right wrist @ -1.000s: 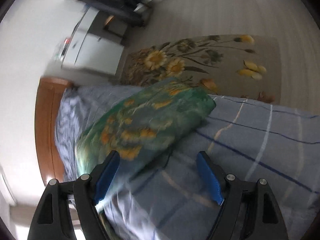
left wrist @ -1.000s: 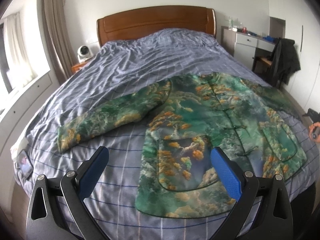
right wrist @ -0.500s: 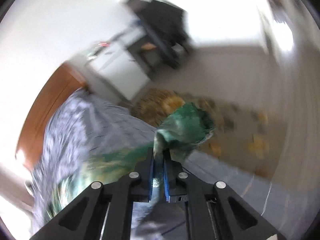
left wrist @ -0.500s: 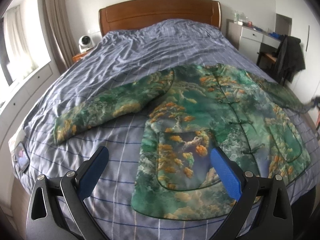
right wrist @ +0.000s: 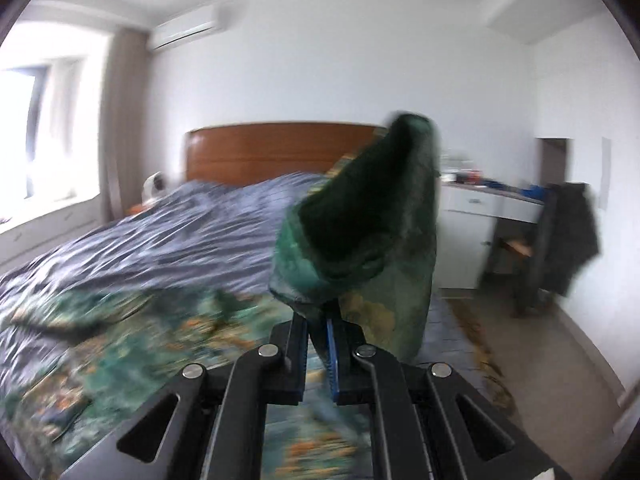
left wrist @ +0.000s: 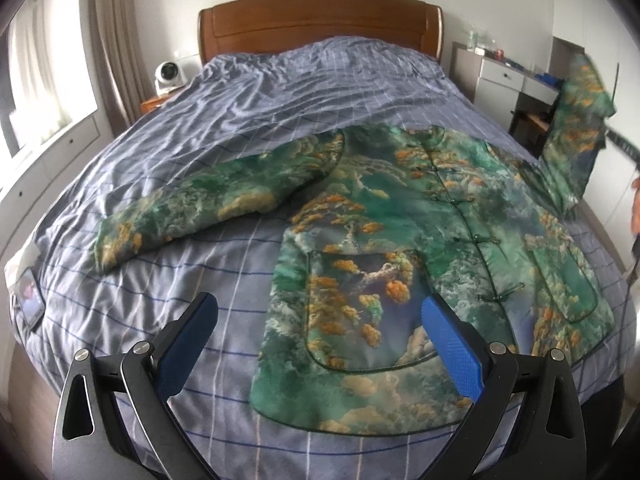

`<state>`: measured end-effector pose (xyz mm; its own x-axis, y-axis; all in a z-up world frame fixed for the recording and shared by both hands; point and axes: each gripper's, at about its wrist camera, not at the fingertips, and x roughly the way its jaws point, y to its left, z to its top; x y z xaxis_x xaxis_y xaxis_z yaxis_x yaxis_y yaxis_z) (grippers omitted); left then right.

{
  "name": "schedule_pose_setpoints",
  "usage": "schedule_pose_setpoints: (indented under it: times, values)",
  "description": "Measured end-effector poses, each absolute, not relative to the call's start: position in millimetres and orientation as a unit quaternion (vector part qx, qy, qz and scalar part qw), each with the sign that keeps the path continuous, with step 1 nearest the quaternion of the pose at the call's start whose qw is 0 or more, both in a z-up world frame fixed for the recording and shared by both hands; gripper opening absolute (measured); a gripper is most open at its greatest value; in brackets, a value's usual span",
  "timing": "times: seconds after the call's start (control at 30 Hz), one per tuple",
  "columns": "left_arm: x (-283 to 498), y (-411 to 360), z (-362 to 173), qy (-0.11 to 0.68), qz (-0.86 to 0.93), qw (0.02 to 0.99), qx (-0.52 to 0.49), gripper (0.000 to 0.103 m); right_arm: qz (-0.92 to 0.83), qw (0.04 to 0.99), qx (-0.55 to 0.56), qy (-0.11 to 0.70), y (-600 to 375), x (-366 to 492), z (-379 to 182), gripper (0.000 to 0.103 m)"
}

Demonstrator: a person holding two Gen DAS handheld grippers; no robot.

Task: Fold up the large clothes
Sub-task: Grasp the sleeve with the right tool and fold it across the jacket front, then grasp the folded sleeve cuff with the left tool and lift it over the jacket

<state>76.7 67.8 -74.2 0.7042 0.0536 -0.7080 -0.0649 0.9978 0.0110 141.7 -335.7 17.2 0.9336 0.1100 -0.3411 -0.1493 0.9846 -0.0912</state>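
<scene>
A green and orange patterned jacket (left wrist: pixel 420 232) lies front up on the bed, buttons closed, its left sleeve (left wrist: pixel 208 204) stretched out to the left. My left gripper (left wrist: pixel 320 344) is open and empty above the near hem. My right gripper (right wrist: pixel 320 344) is shut on the cuff of the right sleeve (right wrist: pixel 360 232) and holds it up in the air. In the left wrist view that raised sleeve (left wrist: pixel 576 128) hangs at the far right above the jacket's body.
The bed has a blue checked sheet (left wrist: pixel 280 92) and a wooden headboard (left wrist: pixel 320 20). A white fan (left wrist: pixel 168 76) stands at the left, a white desk (left wrist: pixel 504 76) and a chair with a dark garment (right wrist: pixel 560 240) at the right. A phone (left wrist: pixel 28 304) lies at the bed's left edge.
My right gripper closed on the right sleeve's cuff and lifted it off the bed, swinging up toward the jacket's body. My left gripper stayed open, drifting slightly.
</scene>
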Motion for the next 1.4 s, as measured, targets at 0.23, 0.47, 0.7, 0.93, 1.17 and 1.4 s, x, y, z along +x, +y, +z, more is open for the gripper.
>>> schedule_pose_setpoints:
  times: [0.23, 0.47, 0.7, 0.93, 1.17, 1.4]
  values:
    - [72.1, 81.9, -85.8, 0.393, 0.041, 0.918, -0.024, 0.102, 0.145, 0.947, -0.118, 0.261, -252.8, 134.6, -67.4, 0.008]
    - [82.5, 74.6, -96.3, 0.412, 0.025, 0.911, -0.012, 0.102, 0.158, 0.907, -0.149, 0.360, -223.0, 99.9, -143.2, 0.055]
    - [105.0, 40.9, -95.3, 0.424, -0.070, 0.902, -0.031, 0.102, 0.174, 0.902, -0.140, 0.369, -227.0, 49.5, -145.1, 0.071]
    - [141.9, -19.7, -96.9, 0.450, -0.165, 0.876, -0.051, 0.102, 0.151, 0.922, -0.107, 0.340, -242.5, 11.6, -117.4, 0.071]
    - [172.7, -50.8, -113.7, 0.496, -0.200, 0.841, -0.081, 0.101, 0.119, 0.937, -0.079, 0.320, -251.7, -7.7, -99.2, 0.071]
    - [195.9, -49.2, -118.7, 0.521, -0.218, 0.814, -0.136, 0.101, 0.102, 0.941, -0.047, 0.319, -261.5, -12.9, -98.4, 0.071]
